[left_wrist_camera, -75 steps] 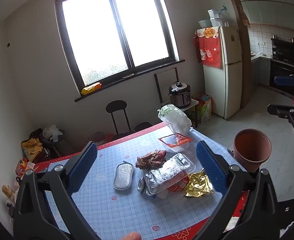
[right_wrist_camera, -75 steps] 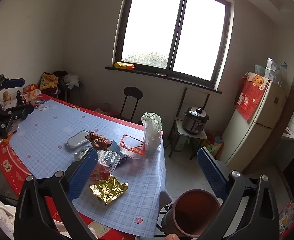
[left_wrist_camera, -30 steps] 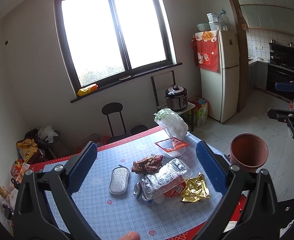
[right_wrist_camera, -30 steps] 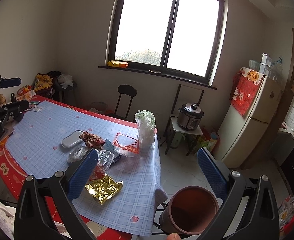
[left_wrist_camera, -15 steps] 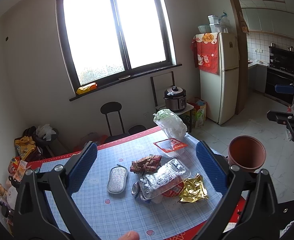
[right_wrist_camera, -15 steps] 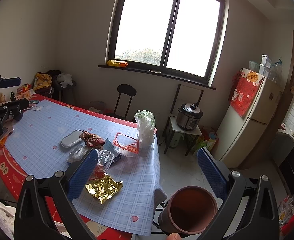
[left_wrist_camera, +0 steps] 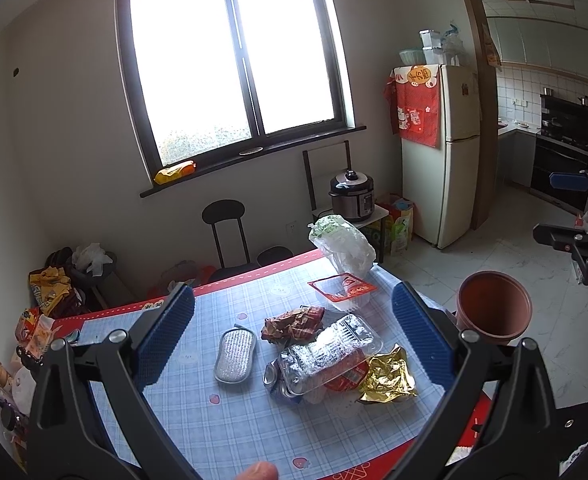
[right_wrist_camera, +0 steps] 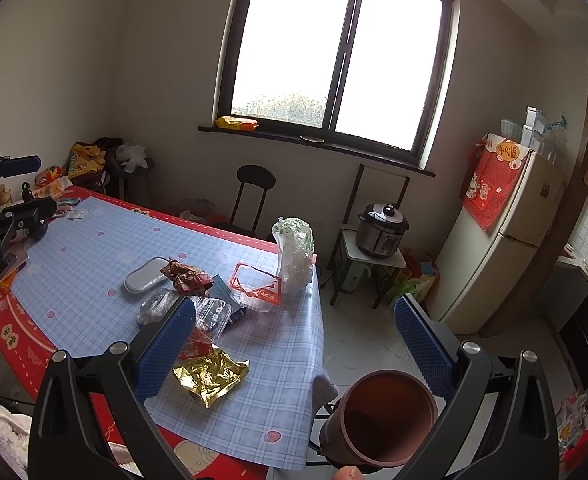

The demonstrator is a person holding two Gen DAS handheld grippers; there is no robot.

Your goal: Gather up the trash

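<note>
1. Trash, clustered on the blue checked table [left_wrist_camera: 222, 420] toward its far right end: gold foil wrapper [left_wrist_camera: 386, 370], clear plastic clamshell [left_wrist_camera: 330, 350], crumpled red-brown wrapper [left_wrist_camera: 294, 322], red-rimmed tray [left_wrist_camera: 344, 288], white-green plastic bag [left_wrist_camera: 342, 244] standing upright.
2. Silver oblong pad [left_wrist_camera: 234, 356], lying just left of the cluster.
3. Terracotta-coloured bin [right_wrist_camera: 386, 416], on the floor just off the table's right corner, mouth open upward.
4. Left gripper [left_wrist_camera: 292, 334]: released, jaws spread wide, above the table with the cluster between them, touching nothing.
5. Right gripper [right_wrist_camera: 294, 344]: released, jaws wide, raised over the table's right end and the bin, touching nothing.
</note>
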